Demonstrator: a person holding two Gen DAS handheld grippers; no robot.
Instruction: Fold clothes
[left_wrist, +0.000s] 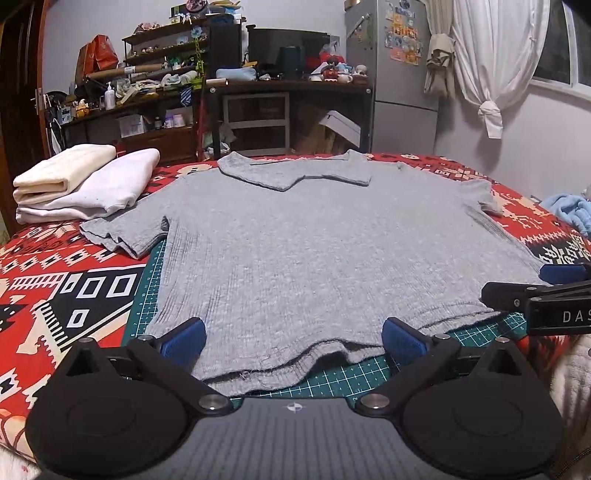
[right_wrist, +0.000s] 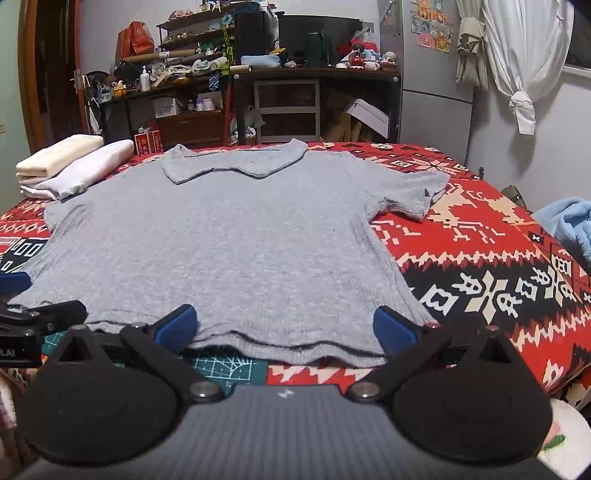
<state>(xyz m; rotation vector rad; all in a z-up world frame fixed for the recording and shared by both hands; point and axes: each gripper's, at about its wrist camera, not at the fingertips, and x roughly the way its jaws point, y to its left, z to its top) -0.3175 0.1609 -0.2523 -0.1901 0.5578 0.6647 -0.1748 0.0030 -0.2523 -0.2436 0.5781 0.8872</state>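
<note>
The grey shirt (left_wrist: 295, 236) is lying flat, collar away from the cameras, on a red patterned blanket (left_wrist: 55, 280) covering the bed, with its lower part spreading over a green cutting mat (left_wrist: 151, 291). The left wrist view is showing the mat running up along the shirt's left side and its left sleeve bunched beside two folded white garments (left_wrist: 77, 181); the right wrist view is showing instead the right sleeve lying flat on the blanket and only a small patch of mat under the hem.

The left gripper (left_wrist: 293, 338) is sitting at the near hem, released, its blue pads spread wide with the hem's left half between them. The right gripper (right_wrist: 286, 326) is likewise gaping open at the hem's right half, near the shirt's corner. Neither one is pinching the fabric.
</note>
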